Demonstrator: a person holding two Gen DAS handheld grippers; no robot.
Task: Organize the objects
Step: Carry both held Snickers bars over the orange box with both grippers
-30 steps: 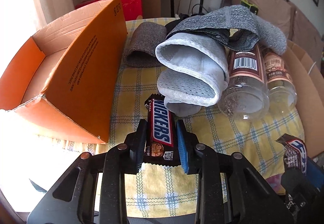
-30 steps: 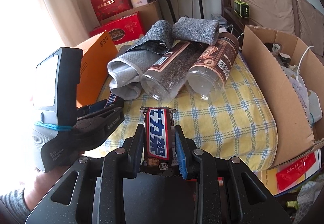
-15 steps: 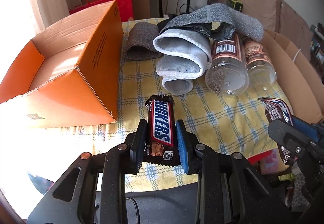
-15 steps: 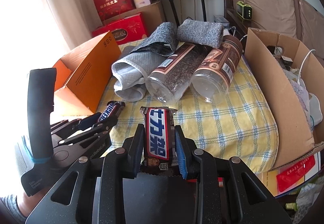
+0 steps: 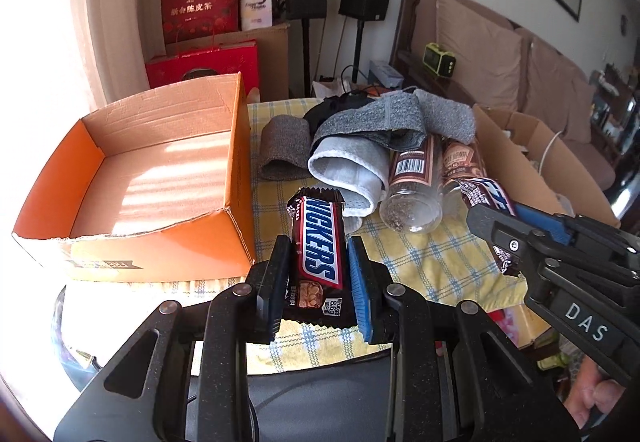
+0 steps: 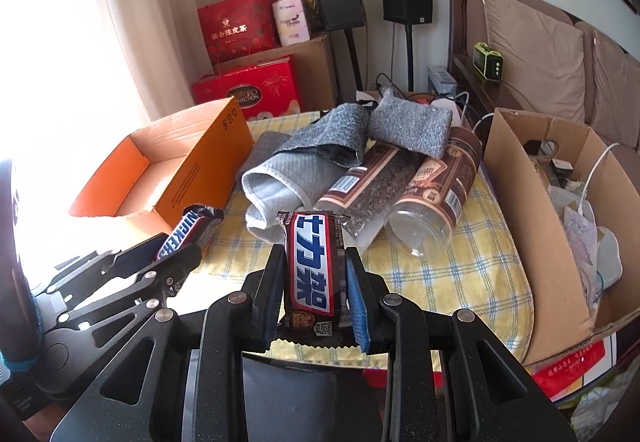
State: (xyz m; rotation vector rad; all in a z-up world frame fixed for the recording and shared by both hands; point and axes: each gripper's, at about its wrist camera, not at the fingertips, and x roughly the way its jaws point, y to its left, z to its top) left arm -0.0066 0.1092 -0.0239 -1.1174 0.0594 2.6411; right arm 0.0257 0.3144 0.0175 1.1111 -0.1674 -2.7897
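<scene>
My left gripper (image 5: pixel 319 248) is shut on a Snickers bar (image 5: pixel 318 252), held upright above the near edge of the yellow checked tablecloth (image 5: pixel 424 258). To its left stands an empty orange cardboard box (image 5: pixel 152 178). My right gripper (image 6: pixel 314 256) is shut on a second Snickers bar (image 6: pixel 314 266) with Chinese lettering, also lifted over the cloth's front edge. Each gripper shows in the other's view: the right gripper (image 5: pixel 494 218) at the right, the left gripper (image 6: pixel 182 242) at the lower left, both with their bars.
Grey knitted sleeves (image 6: pixel 288 170) and two clear plastic jars (image 6: pixel 432 194) lie on their sides at the back of the cloth. A brown cardboard box (image 6: pixel 520 210) full of clutter stands at the right. Red gift boxes (image 6: pixel 248 90), speakers and a sofa lie behind.
Both grippers have risen and drawn back from the table with their bars. The left one rose more, so the orange box's inside now shows.
</scene>
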